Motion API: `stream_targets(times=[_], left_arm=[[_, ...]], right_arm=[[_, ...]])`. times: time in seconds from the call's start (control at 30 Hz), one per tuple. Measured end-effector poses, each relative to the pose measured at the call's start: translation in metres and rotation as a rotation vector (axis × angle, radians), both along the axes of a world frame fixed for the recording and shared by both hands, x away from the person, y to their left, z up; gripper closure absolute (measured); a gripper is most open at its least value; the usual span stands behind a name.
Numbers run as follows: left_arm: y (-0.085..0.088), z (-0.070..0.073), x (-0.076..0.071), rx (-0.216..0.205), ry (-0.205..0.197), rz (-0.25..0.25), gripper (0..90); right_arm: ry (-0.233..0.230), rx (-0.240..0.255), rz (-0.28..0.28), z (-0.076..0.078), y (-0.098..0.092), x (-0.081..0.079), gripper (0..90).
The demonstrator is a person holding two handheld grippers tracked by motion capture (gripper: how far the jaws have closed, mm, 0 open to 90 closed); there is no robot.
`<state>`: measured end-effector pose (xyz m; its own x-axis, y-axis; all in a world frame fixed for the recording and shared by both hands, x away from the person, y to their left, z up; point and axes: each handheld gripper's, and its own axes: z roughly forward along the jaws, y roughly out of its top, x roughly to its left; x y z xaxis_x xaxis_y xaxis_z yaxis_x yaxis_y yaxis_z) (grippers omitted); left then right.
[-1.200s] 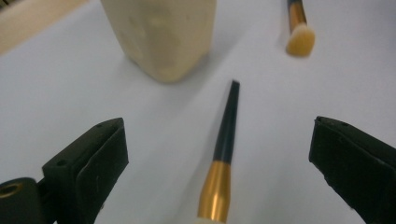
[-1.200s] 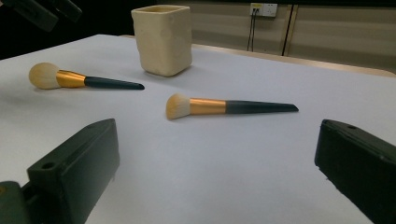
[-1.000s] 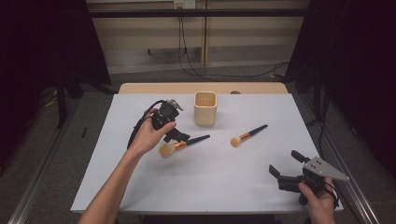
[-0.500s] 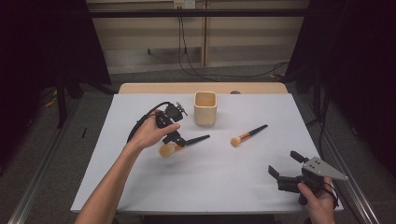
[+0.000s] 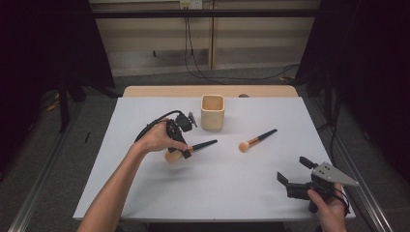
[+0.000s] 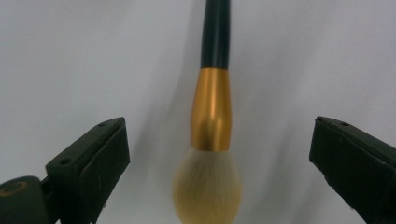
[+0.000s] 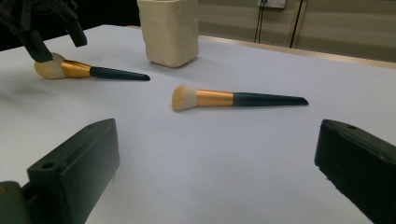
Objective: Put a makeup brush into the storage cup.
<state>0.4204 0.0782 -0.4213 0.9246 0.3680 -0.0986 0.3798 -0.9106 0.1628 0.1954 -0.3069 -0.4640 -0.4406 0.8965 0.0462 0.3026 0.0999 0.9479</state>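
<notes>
A makeup brush point(image 5: 200, 145) with a black handle, gold ferrule and tan head lies on the white table left of centre. My left gripper point(image 5: 178, 151) is open and straddles its head end without touching it. In the left gripper view the brush point(image 6: 211, 107) lies between the wide-apart jaws of the left gripper point(image 6: 217, 123). A second, similar brush point(image 5: 258, 139) lies to the right. My right gripper point(image 5: 293, 170) is open near the table's front right corner. In the right gripper view this gripper point(image 7: 217, 126) points at the second brush point(image 7: 233, 99), with the first brush point(image 7: 88, 71) and the left gripper point(image 7: 53, 39) beyond.
A beige square cup point(image 5: 212, 112) stands upright at the back middle of the table point(image 5: 145, 193), behind both brushes; it appears as the cup point(image 7: 169, 30) in the right gripper view. A black cable loops from the left gripper. Dark curtains and floor rails flank the table.
My left gripper has come down and toward the front, over the first brush's head end. Both brushes and the right gripper have stayed put.
</notes>
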Motion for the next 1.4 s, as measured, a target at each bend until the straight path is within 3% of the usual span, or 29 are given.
stream_targets(times=[0.1,0.23,0.33,0.4,0.47,0.5,0.6,0.67,0.83,0.93,1.13,1.17,1.27,1.33,1.4], left_arm=[[-0.002,-0.002,0.000,-0.003,0.010,-0.007,5.5],[-0.006,-0.009,0.000,0.048,-0.001,-0.017,7.4],[-0.008,-0.011,0.002,0.051,0.015,-0.032,16.0],[-0.010,-0.012,0.004,0.081,-0.004,-0.035,24.1],[-0.011,-0.014,0.005,0.095,0.002,-0.041,29.7],[-0.012,-0.014,0.006,0.100,0.020,-0.046,29.7],[-0.013,-0.016,0.007,0.098,0.024,-0.049,35.6],[-0.015,-0.017,0.007,0.105,0.008,-0.060,38.8],[-0.019,-0.018,0.009,0.118,0.026,-0.077,48.9],[-0.019,-0.020,0.010,0.121,0.017,-0.060,53.4],[-0.014,-0.024,0.012,0.125,0.051,-0.052,55.7],[-0.014,-0.024,0.013,0.135,0.046,-0.069,55.7],[-0.016,-0.024,0.014,0.114,0.049,-0.063,61.0],[-0.019,-0.025,0.012,0.131,0.044,-0.062,61.5],[-0.022,-0.024,0.009,0.155,0.030,-0.099,61.4]], right_arm=[[0.003,-0.002,0.004,0.000,0.001,0.000,0.0],[0.005,-0.005,0.007,0.000,0.001,0.000,0.0],[0.003,-0.005,0.004,0.000,0.000,0.000,0.0],[0.006,-0.008,0.004,-0.001,0.001,0.000,0.0],[0.006,-0.007,0.005,-0.001,0.001,0.000,0.0],[0.006,-0.007,0.005,-0.001,0.001,0.000,0.0],[0.004,-0.006,0.004,0.000,0.001,0.000,0.0],[0.006,-0.009,0.005,-0.001,0.001,0.000,0.0],[0.005,-0.010,0.009,-0.001,0.001,0.000,0.0],[0.010,-0.008,0.009,-0.001,0.001,0.000,0.0],[0.012,-0.010,0.018,-0.001,0.002,0.000,0.0],[0.012,-0.010,0.018,-0.001,0.002,0.000,0.0],[0.011,-0.010,0.016,-0.001,0.002,0.000,0.0],[0.011,-0.009,0.015,-0.001,0.003,0.000,0.0],[0.011,-0.013,0.019,-0.002,0.003,0.000,0.0]])
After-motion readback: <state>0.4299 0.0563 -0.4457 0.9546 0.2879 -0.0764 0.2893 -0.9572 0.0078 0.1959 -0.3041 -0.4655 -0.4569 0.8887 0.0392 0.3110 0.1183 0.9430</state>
